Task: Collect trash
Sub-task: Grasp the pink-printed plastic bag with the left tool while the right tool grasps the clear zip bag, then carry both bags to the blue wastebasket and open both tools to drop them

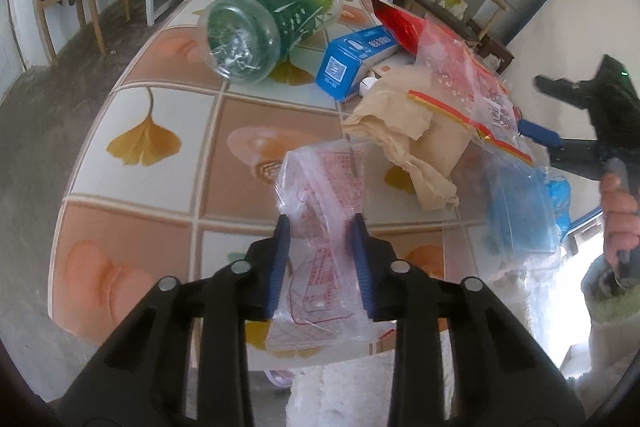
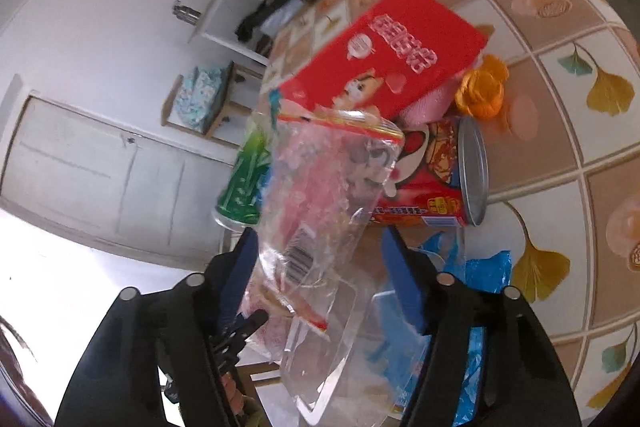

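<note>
Across the tiled bench (image 1: 168,95), patterned with ginkgo leaves, trash lies scattered. A green plastic bottle (image 1: 264,27) lies on its side toward the far end, with a blue carton (image 1: 352,61) just beside it and a crumpled brown paper bag (image 1: 404,143) nearer the camera. From the right wrist view, a red box (image 2: 384,67) leans over a red can (image 2: 444,179) lying on its side, and blue wrappers (image 2: 480,275) sit close below.

The left gripper (image 1: 320,251) has its 2 blue fingers (image 1: 280,267) partly spread with a clear red-printed bag (image 1: 324,195) between them; I cannot tell whether they pinch it. The right gripper (image 2: 320,267) has its fingers (image 2: 404,287) spread apart, a clear zip bag (image 2: 328,187) hanging between them and lying against the left finger.
</note>
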A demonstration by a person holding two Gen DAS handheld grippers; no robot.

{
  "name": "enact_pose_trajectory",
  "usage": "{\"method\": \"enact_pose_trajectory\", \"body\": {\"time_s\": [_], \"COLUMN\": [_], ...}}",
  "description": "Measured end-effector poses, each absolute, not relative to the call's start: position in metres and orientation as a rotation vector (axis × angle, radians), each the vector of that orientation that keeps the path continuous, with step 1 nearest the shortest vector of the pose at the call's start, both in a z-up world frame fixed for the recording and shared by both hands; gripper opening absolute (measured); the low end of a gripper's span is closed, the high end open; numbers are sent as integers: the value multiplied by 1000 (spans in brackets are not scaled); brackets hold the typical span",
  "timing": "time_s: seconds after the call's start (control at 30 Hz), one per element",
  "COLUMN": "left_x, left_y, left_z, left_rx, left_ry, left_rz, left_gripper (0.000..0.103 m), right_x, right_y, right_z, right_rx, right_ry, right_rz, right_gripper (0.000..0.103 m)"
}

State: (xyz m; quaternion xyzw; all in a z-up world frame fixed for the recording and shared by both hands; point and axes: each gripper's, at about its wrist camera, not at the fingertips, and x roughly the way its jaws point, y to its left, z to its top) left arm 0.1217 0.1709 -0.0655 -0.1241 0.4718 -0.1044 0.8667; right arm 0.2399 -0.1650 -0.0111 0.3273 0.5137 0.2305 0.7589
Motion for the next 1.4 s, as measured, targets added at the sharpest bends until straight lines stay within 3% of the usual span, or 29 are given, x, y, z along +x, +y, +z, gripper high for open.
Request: {"method": "enact_pose_trajectory", "body": {"time_s": [0.3,0.37,0.47,1.07,1.4], "left_x": [112,111,107,74,103], "left_y": [183,184,185,197,88], "left_z": [-70,-70,-71,-20,56], "left_rx": [-320,-324,-337,-437,-340], "left_ry": [956,952,946,812,751], "left_rz": [-234,-234,-229,-211,-425], "left_gripper": [25,24,24,21,21], "right_x": [254,255,254,200,125], "right_y": [-157,-154,-154,-209,-339], "right_z": [-26,-28,-25,57,79], "right_rx": [719,720,707,768,829], "right_ry": [1172,1178,1163,854,660], "right_rz": [477,490,511,683,483], "right_gripper": [39,22,10,4,4]}}
